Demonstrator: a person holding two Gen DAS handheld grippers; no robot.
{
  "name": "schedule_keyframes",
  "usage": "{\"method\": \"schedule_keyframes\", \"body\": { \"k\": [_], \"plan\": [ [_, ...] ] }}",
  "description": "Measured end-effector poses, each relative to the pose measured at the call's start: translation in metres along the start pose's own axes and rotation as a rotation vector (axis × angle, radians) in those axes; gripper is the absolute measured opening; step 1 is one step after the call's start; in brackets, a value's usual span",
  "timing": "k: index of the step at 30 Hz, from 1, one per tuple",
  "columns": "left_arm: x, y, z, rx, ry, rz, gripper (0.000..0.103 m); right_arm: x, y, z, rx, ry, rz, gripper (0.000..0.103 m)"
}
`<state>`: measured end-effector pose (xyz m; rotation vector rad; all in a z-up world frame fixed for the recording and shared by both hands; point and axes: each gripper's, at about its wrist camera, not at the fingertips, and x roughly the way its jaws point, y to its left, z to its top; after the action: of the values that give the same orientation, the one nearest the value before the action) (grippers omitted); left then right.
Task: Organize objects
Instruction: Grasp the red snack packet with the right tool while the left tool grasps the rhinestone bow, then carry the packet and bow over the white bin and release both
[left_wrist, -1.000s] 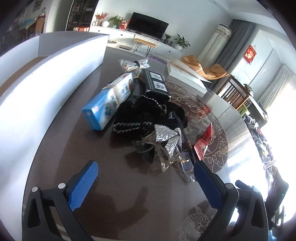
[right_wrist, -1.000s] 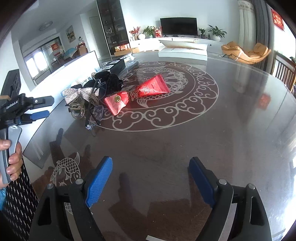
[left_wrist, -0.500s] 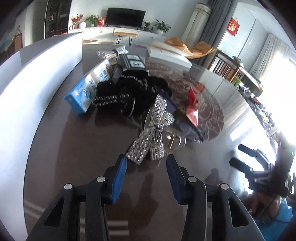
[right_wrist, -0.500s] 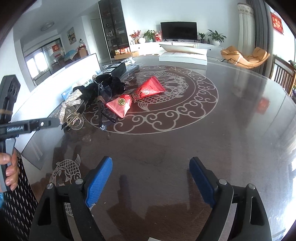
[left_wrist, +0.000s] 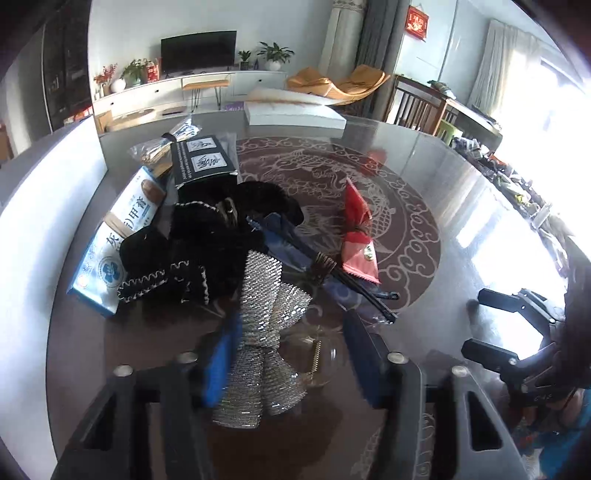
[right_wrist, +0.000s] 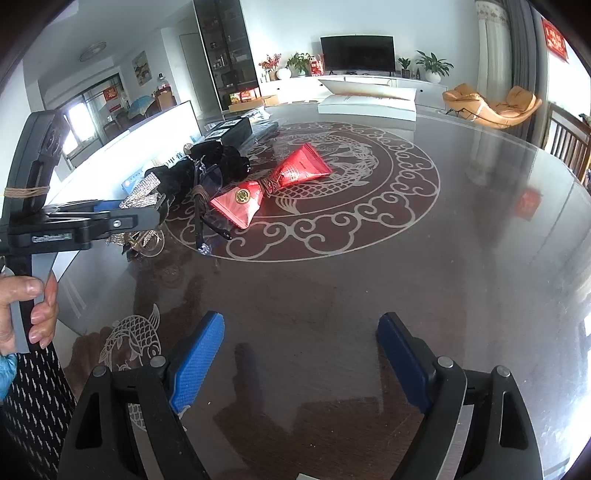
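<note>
A silver sequin bow (left_wrist: 266, 332) lies at the near edge of a pile on the dark glass table (right_wrist: 369, 288). My left gripper (left_wrist: 291, 325) is down around it and its jaws are opening. The left pad (left_wrist: 221, 358) is against the bow's side, while the right pad (left_wrist: 362, 362) stands apart from it over a small gold clip (left_wrist: 314, 356). In the right wrist view the left gripper (right_wrist: 160, 208) reaches into the bow (right_wrist: 142, 192) from the left. My right gripper (right_wrist: 301, 325) hovers open over bare table, nothing between its fingers.
Behind the bow lie black trimmed fabric pieces (left_wrist: 207, 243), a blue-and-white box (left_wrist: 118, 236), a black box (left_wrist: 203, 162), a dark blue packet (left_wrist: 295, 240) and a red pouch (left_wrist: 356, 236). A white panel (left_wrist: 48, 206) borders the table's left. A flat white box (left_wrist: 295, 114) sits at the far edge.
The left gripper narrowed from wide open, rolled, and moved forward until the silver bow came between its fingers. The right gripper stayed in place.
</note>
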<state>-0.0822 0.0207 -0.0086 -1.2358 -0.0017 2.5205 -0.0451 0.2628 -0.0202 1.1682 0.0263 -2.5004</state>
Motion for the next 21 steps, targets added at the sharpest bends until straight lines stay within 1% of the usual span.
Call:
{"method": "schedule_keyframes", "body": {
  "k": [1, 2, 4, 5, 6, 8, 9, 10, 13, 14, 15, 17, 18, 19, 21],
  "plan": [
    [-0.004, 0.004, -0.003, -0.026, -0.008, -0.007, 0.053, 0.001, -0.001, 0.001, 0.006, 0.007, 0.002, 0.092],
    [-0.009, 0.008, -0.008, -0.046, -0.015, -0.007, 0.053, 0.002, -0.003, 0.005, 0.023, 0.024, 0.012, 0.092],
    [-0.021, 0.017, -0.021, -0.075, -0.023, 0.029, 0.053, 0.005, -0.013, 0.021, 0.133, 0.046, 0.095, 0.092],
    [-0.026, 0.022, -0.027, -0.097, -0.027, 0.037, 0.053, 0.008, -0.019, 0.033, 0.192, 0.048, 0.121, 0.092],
    [-0.031, 0.028, -0.032, -0.125, -0.031, 0.042, 0.053, 0.015, -0.021, 0.049, 0.233, 0.055, 0.123, 0.091],
    [-0.040, 0.039, -0.039, -0.186, -0.046, 0.033, 0.053, 0.040, -0.019, 0.081, 0.281, 0.124, 0.117, 0.075],
    [-0.045, 0.044, -0.040, -0.212, -0.059, 0.026, 0.053, 0.054, -0.016, 0.095, 0.307, 0.153, 0.140, 0.059],
    [-0.048, 0.047, -0.042, -0.226, -0.072, 0.030, 0.053, 0.068, -0.012, 0.106, 0.320, 0.177, 0.150, 0.050],
    [-0.054, 0.053, -0.046, -0.249, -0.095, 0.049, 0.053, 0.097, 0.004, 0.129, 0.339, 0.213, 0.106, 0.050],
    [-0.055, 0.055, -0.047, -0.255, -0.100, 0.056, 0.053, 0.105, 0.010, 0.133, 0.330, 0.236, 0.088, 0.050],
    [-0.057, 0.055, -0.047, -0.257, -0.107, 0.063, 0.053, 0.108, 0.016, 0.137, 0.298, 0.231, 0.050, 0.048],
    [-0.063, 0.053, -0.047, -0.252, -0.131, 0.067, 0.053, 0.112, 0.024, 0.143, 0.209, 0.251, -0.015, 0.023],
    [-0.067, 0.053, -0.047, -0.250, -0.144, 0.068, 0.053, 0.109, 0.024, 0.142, 0.190, 0.251, -0.029, 0.018],
    [-0.072, 0.053, -0.047, -0.253, -0.158, 0.066, 0.053, 0.104, 0.022, 0.142, 0.177, 0.249, -0.053, 0.018],
    [-0.087, 0.054, -0.048, -0.268, -0.192, 0.055, 0.053, 0.087, 0.015, 0.143, 0.159, 0.217, -0.066, 0.018]
  ]
}}
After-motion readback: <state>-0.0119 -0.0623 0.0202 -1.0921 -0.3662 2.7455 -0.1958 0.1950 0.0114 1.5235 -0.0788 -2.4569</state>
